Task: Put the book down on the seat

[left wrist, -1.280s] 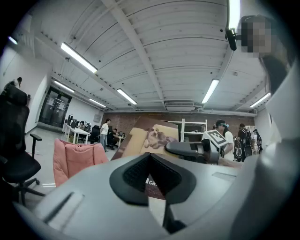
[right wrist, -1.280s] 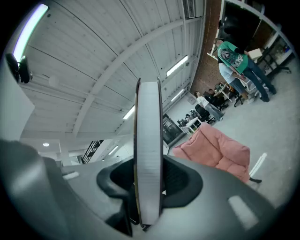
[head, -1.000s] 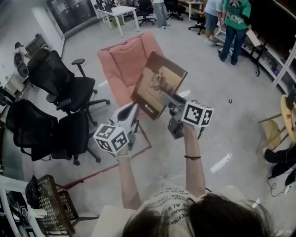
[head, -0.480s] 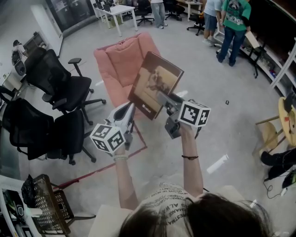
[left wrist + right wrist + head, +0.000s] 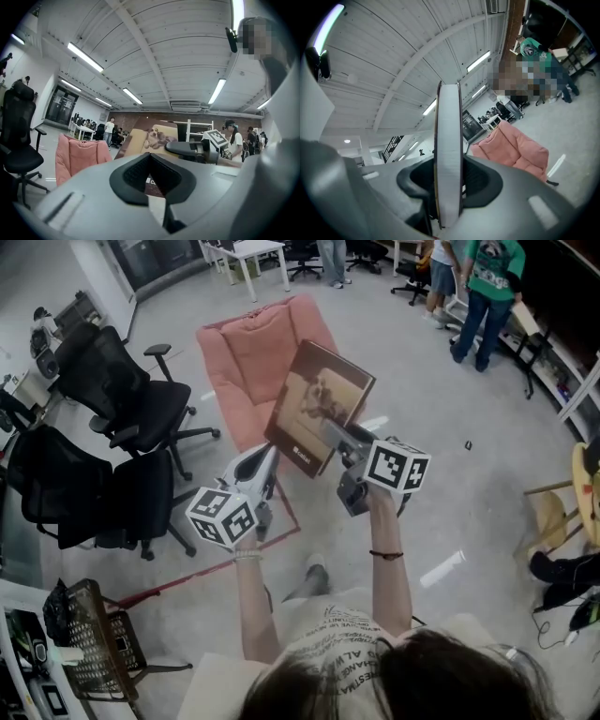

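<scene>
**Book clamped in the right fingers, not yet on the seat**

Head view: I am looking down on a pale grey floor (image 5: 441, 474) in an open office. A pink armchair (image 5: 258, 362) stands ahead of me, with a red tape line (image 5: 206, 582) on the floor nearer to me. Two black office chairs (image 5: 141, 409) stand to its left. A white table (image 5: 253, 251) is at the far end, and a person in a green top (image 5: 487, 277) stands at the upper right. The book (image 5: 319, 404) is up in the air, tilted, cover towards me, and it overlaps the armchair's right side. The right gripper (image 5: 336, 435) grasps its lower edge. The left gripper (image 5: 267, 457) is just beside the book's lower left corner, apart from it. A wire basket (image 5: 98, 638) sits at the lower left; I cannot make out what is in it.

Left gripper view: the left gripper (image 5: 157, 183) has its fingers clenched on nothing. Beyond them I see the book (image 5: 150, 138) and the armchair (image 5: 77, 154) on the left.

Right gripper view: the right gripper (image 5: 449, 187) has its fingers pressed on either side of the book (image 5: 449, 140), seen edge-on and upright. The armchair (image 5: 515, 150) lies beyond, to the right.
</scene>
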The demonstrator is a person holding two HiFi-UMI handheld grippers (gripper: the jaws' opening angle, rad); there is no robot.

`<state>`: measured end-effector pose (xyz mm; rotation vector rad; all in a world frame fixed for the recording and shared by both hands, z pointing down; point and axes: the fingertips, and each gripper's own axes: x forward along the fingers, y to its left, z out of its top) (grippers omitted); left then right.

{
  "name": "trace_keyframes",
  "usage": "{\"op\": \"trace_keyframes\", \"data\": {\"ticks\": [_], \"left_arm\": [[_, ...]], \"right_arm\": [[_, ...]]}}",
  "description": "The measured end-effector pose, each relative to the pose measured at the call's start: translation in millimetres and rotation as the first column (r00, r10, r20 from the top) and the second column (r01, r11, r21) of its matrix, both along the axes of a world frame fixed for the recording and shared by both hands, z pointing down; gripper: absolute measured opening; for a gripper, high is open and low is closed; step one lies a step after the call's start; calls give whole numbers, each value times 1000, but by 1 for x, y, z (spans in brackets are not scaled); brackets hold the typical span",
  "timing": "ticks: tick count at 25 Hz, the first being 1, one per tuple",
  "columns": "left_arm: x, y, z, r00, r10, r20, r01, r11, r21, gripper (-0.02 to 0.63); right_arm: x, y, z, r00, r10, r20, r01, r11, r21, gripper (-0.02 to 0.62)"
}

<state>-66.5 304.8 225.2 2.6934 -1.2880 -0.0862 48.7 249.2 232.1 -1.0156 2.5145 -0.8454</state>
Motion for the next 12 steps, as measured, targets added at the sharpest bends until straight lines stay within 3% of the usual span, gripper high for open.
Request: {"op": "trace_keyframes", "data": {"ticks": [12], "left_arm": [[-16,-60,16,1000,-9,-15,9,1000,-10,-8]], "right_arm": [[-16,-59,12,1000,-10,-8,10,1000,-8,152]]}}
